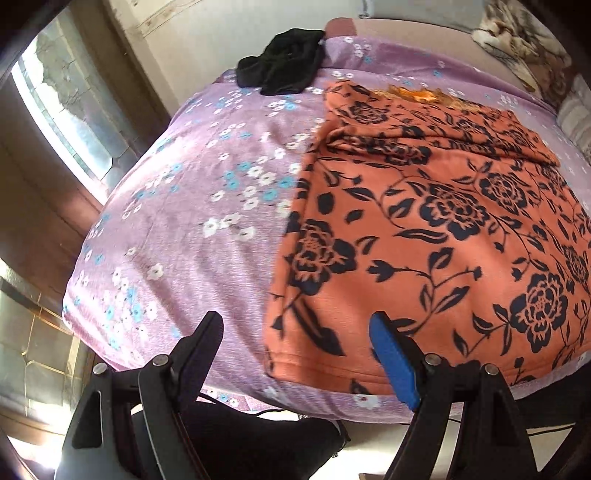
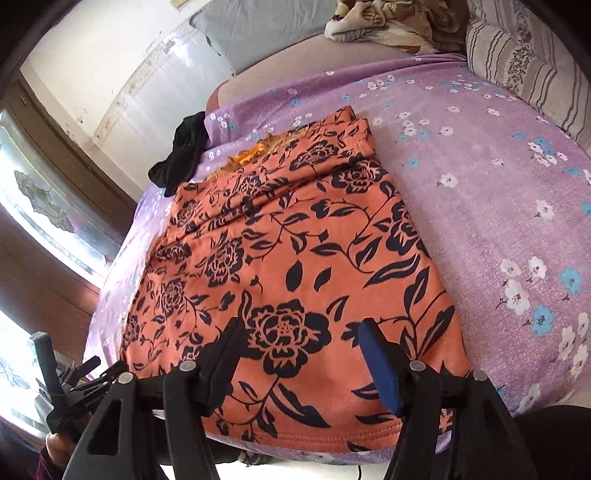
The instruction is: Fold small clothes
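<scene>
I see my left gripper [image 1: 295, 332] and right gripper [image 2: 299, 336] both spread, empty, over the orange floral garment's [image 2: 295, 240] near hem.

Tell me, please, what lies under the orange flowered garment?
The orange flowered garment lies on the purple flowered bedsheet, which shows around it. A frayed orange edge peeks out at its far end. Anything else beneath is covered.

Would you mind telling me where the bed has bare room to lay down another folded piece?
The purple sheet is bare between the orange floral garment and the striped pillow. Another free strip lies on the garment's other side, toward the window, below the black clothing. It is crowded at the head, around the patterned blanket.
</scene>
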`<state>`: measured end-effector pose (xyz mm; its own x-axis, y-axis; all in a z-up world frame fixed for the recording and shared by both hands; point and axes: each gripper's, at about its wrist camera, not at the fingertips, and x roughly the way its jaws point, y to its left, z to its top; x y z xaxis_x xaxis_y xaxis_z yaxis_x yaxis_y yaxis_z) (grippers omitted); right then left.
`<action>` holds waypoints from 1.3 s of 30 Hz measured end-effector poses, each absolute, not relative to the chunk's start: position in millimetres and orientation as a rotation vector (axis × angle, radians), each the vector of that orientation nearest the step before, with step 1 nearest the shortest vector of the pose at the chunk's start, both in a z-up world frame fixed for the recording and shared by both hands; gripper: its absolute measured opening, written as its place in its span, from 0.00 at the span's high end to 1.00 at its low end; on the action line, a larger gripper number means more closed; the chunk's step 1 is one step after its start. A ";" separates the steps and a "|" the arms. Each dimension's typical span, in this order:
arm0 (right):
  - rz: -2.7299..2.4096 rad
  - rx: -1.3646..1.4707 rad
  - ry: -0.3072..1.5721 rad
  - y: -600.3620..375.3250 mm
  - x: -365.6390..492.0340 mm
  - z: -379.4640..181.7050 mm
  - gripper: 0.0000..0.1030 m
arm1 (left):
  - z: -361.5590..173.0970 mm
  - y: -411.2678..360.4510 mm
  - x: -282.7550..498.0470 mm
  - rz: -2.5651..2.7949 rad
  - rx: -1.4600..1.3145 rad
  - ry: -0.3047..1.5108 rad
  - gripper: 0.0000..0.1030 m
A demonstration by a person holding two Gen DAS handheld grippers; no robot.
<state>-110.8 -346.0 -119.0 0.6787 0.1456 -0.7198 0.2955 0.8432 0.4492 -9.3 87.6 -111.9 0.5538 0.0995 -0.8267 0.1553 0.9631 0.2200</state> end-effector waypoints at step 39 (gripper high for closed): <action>-0.054 0.598 0.884 -406.4 -110.6 -120.9 0.34 | -131.9 154.5 42.7 -0.088 0.064 1.095 0.66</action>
